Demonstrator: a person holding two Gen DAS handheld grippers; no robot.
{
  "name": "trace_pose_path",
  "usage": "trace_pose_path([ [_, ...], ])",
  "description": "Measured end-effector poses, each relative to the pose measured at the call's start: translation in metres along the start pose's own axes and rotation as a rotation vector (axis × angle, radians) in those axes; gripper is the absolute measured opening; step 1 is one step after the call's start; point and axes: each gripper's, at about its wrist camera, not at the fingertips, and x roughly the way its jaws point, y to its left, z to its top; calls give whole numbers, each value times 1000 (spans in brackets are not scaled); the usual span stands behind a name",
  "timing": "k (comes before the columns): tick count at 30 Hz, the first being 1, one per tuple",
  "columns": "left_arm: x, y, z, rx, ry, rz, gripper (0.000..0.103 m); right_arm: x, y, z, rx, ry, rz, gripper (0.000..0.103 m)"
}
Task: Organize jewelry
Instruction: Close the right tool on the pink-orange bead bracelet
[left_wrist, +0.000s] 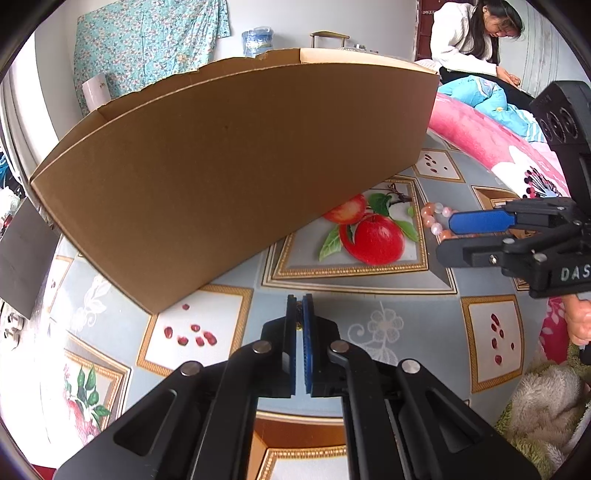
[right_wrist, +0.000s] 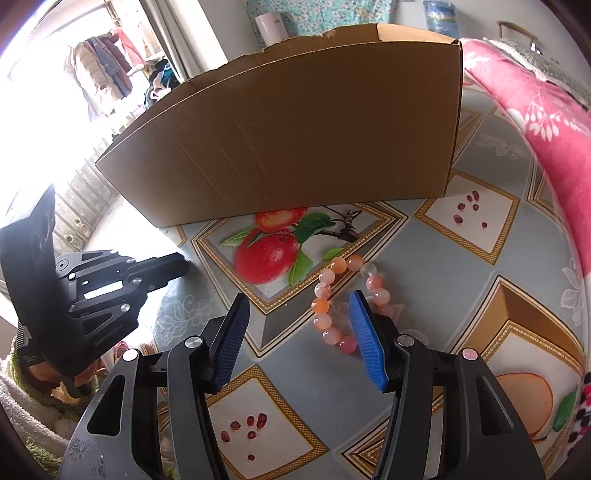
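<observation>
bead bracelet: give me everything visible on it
The bead bracelet is a loop of round glossy beads, orange, pink and milky-clear, like glass or stone. It lies flat on the fruit-print tablecloth, in front of the cardboard box and apart from it. The open right gripper straddles its near side; whether the right pad touches it is unclear.

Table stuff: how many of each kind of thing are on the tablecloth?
Cardboard box: 1
Bead bracelet: 1
Total: 2
</observation>
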Motion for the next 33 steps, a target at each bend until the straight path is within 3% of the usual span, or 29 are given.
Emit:
trace_pose_path([
  [16, -3, 1, -5, 9, -23, -9, 2, 13, 20, 6, -71, 14, -166, 37],
  [33, -3, -1, -4, 22, -26, -2, 2, 21, 26, 9, -66, 20, -211, 26],
])
